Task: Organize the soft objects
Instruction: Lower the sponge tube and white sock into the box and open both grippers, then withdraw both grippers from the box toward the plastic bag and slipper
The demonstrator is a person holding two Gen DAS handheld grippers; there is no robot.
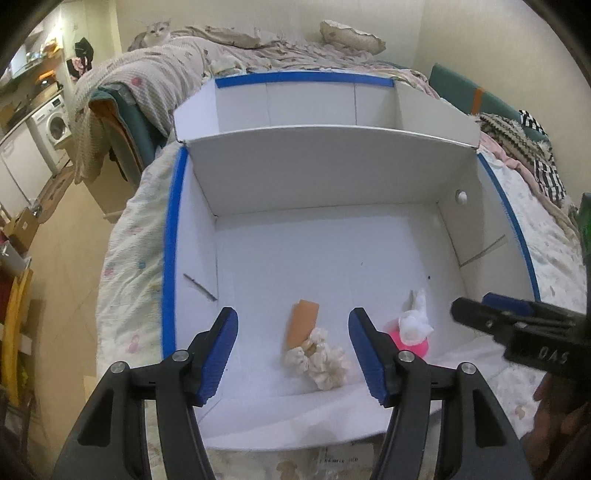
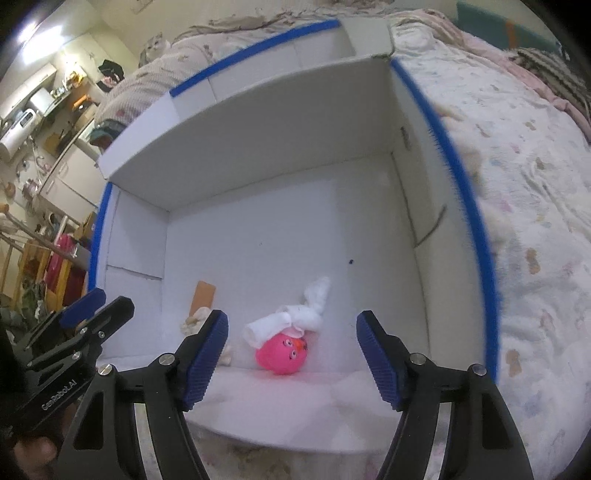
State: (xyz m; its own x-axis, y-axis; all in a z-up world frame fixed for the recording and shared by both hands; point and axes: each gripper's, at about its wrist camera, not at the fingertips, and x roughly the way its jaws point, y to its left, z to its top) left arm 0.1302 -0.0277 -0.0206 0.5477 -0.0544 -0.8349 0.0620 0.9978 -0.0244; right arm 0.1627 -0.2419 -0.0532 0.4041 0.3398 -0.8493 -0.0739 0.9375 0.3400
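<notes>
The left gripper point(image 1: 293, 356) hangs with its jaws spread wide and nothing between the pads, just above the near edge of the white box point(image 1: 332, 177); straight ahead between its fingers lie a cream scrunchie point(image 1: 319, 360) and the tan flat piece point(image 1: 303, 325) it partly covers. To its right the pink toy point(image 1: 410, 341) is mostly hidden behind the right finger and under a white rolled cloth point(image 1: 415, 321), so only a sliver of pink shows there. The right wrist view opens that up — the pink toy point(image 2: 282, 350) has a small face, and the white rolled cloth point(image 2: 291, 317) is draped over its top, both ahead of the right gripper point(image 2: 291, 352), whose jaws are also spread and hold nothing. From this side the cream scrunchie point(image 2: 194, 319) is largely cut off by the left finger. The box's back compartments appear only in the left view. A cat point(image 1: 157, 33) sits far beyond on the bed point(image 1: 129, 295) — small and blurred.
</notes>
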